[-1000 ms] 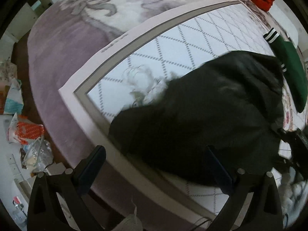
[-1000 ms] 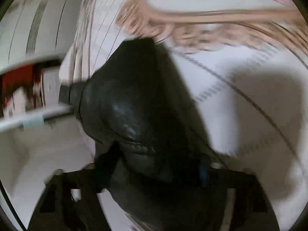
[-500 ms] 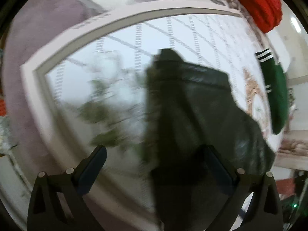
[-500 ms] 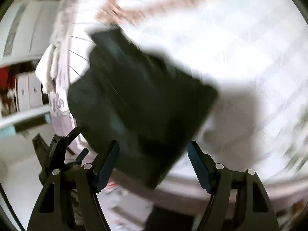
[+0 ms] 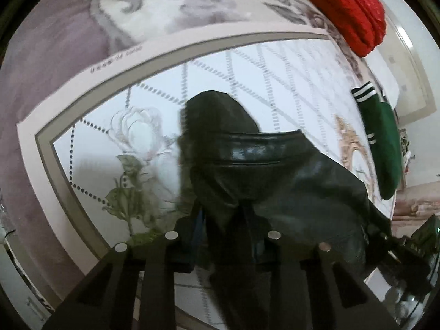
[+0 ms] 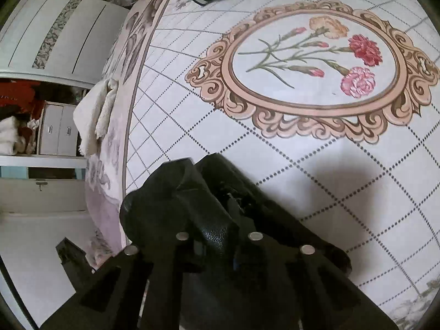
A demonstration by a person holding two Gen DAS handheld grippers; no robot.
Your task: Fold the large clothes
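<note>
A black leather garment (image 5: 261, 165) lies bunched on the flower-printed bedspread (image 5: 275, 82). One edge of it runs up between the fingers of my left gripper (image 5: 225, 220). That gripper's jaws are closing and pinch the leather. In the right wrist view another fold of the same garment (image 6: 192, 192) is gathered in my right gripper (image 6: 217, 236). Its jaws are closing too and press on the leather. Both grippers point steeply down at the bed. The fingertips are mostly hidden by the dark fabric.
A red padded jacket (image 5: 349, 11) and a green garment with white stripes (image 5: 382, 143) lie at the bed's far side. A white towel (image 6: 93, 115) hangs over the bed's edge. A wardrobe (image 6: 55, 27) with drawers stands beyond it.
Both grippers stood open over the black garment half a second ago; now each has closed on a fold of it. The garment has been drawn into a narrower bunch.
</note>
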